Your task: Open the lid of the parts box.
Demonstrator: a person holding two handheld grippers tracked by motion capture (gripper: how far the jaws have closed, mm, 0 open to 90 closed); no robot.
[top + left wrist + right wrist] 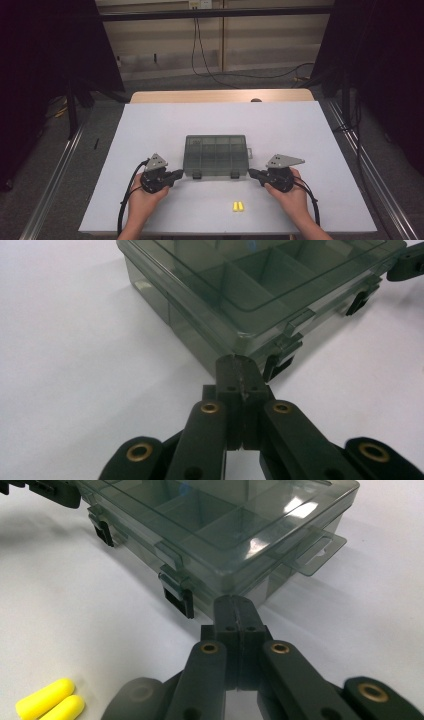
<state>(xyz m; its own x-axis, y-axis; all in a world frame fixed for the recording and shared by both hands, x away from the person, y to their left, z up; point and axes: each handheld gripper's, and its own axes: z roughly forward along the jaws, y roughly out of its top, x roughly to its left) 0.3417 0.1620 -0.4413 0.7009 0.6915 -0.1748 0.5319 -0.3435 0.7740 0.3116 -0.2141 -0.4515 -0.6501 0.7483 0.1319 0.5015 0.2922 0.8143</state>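
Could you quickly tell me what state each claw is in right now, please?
Left claw: closed, empty, tips at the lidded organiser box.
Right claw: closed, empty, tips at the same box.

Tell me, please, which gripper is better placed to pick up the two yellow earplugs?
Probably the right gripper: the yellow earplugs lie on the table on its side, just below the closed box. The left gripper sits farther off.

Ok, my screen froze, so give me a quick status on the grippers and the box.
Left gripper shut, right gripper shut, both empty at the box's front corners. Box closed, latches down. Two yellow earplugs lie loose near the front, nothing in the way.
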